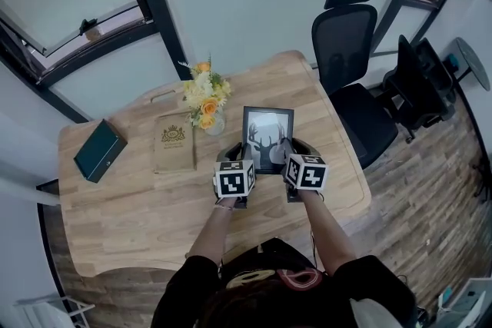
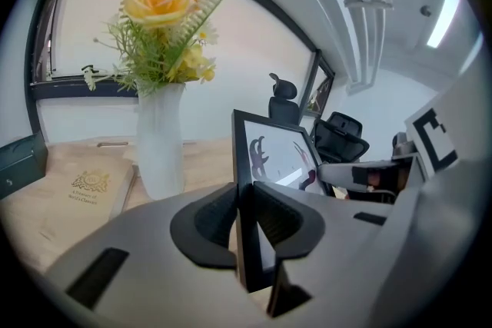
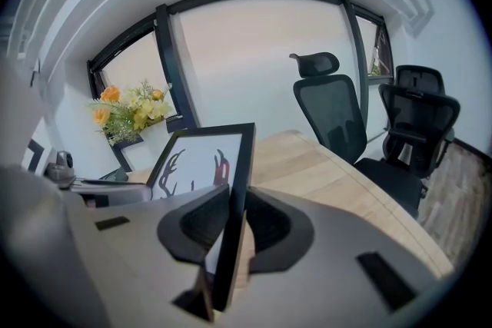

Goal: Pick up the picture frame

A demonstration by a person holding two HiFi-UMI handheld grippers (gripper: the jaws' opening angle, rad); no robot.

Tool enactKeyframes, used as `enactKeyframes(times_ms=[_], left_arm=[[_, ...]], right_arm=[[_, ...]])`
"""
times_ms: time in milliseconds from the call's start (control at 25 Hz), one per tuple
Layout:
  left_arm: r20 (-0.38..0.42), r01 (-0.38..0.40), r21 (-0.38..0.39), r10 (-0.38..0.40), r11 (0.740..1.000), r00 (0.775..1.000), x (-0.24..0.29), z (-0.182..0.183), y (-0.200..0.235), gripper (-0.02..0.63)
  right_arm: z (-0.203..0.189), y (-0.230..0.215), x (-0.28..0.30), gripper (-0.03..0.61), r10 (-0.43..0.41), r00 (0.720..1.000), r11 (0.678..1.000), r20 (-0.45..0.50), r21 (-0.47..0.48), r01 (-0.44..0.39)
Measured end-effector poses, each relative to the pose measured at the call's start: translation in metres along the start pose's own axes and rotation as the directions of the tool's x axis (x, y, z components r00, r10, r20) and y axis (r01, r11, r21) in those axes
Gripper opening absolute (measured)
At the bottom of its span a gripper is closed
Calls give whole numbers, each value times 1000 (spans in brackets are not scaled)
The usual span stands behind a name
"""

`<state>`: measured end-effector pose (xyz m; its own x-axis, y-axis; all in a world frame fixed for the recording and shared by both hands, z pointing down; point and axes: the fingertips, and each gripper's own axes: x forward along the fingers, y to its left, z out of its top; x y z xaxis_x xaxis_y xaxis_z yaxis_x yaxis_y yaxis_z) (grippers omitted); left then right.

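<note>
The picture frame (image 1: 267, 136) stands upright just to the right of the white vase (image 1: 215, 123), above the wooden surface (image 1: 138, 203). It is a flat rectangle with a thin black border, and its print shows dark antler shapes on a pale ground. A support leg shows at its back. Whether its lower edge touches the surface, I cannot tell.

The left hand-held gripper (image 1: 243, 159) pinches the edge of the frame that is nearer to the vase. Its two dark ribbed pads press on the front and the back of the black border (image 2: 265, 157). The right hand-held gripper (image 1: 289, 154) pinches the edge farther from the vase in the same way, with the thin border (image 3: 231, 188) tight between its curved pads. The gripper bodies are smooth grey plastic, and each carries a cube with black and white squares.

The vase is tall, matt and slightly narrow in the middle, and it holds yellow and orange flowers (image 1: 204, 96) with green leaves. Just to the left of the vase lies a beige book (image 1: 174, 140) with a gold crest on its cover. Farther left of the vase lies a dark green rectangular box (image 1: 100, 150). Well to the right of the vase, beyond the rounded edge of the surface, stands a black mesh office chair (image 1: 350, 73) with a headrest.
</note>
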<state>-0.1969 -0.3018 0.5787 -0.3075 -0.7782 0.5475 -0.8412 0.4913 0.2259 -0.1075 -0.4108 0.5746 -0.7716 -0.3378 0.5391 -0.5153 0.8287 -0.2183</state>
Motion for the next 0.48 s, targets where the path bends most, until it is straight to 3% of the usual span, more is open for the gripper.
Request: enactKeyframes(times_ms=[480], left_arm=[[87, 27, 16, -28, 1000, 996, -29, 22, -15, 78]], right_arm=[[22, 8, -35, 78, 12, 997, 1000, 77, -30, -10]])
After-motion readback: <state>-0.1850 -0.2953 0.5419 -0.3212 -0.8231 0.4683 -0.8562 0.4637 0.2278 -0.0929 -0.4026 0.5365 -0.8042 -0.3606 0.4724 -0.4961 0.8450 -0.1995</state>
